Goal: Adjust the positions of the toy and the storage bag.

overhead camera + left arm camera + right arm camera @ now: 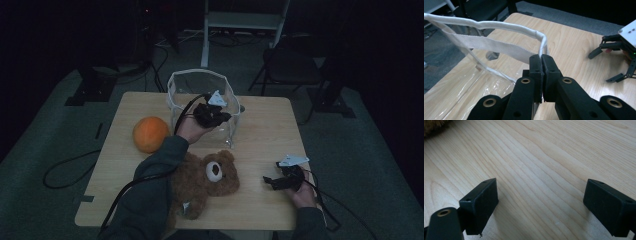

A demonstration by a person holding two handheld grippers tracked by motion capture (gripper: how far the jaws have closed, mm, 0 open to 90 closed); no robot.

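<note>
From the high view, we see our left gripper (220, 116) at the near rim of the clear plastic bag (186, 85), with the orange (150, 134) to its left and the teddy bear (207, 180) below it; our right gripper (274, 182) rests well apart on the wooden table (265, 130). In the left gripper view, the jaws are pinched tight on the bag's white fabric rim (506, 26), just at the corner. In the right gripper view, the jaws stand wide over bare wood, holding nothing. We judge the thin rim could slip free if we tug sideways, collapsing the bag's mouth.

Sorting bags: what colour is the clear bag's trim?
White trim, clearest in the left gripper view.
</note>
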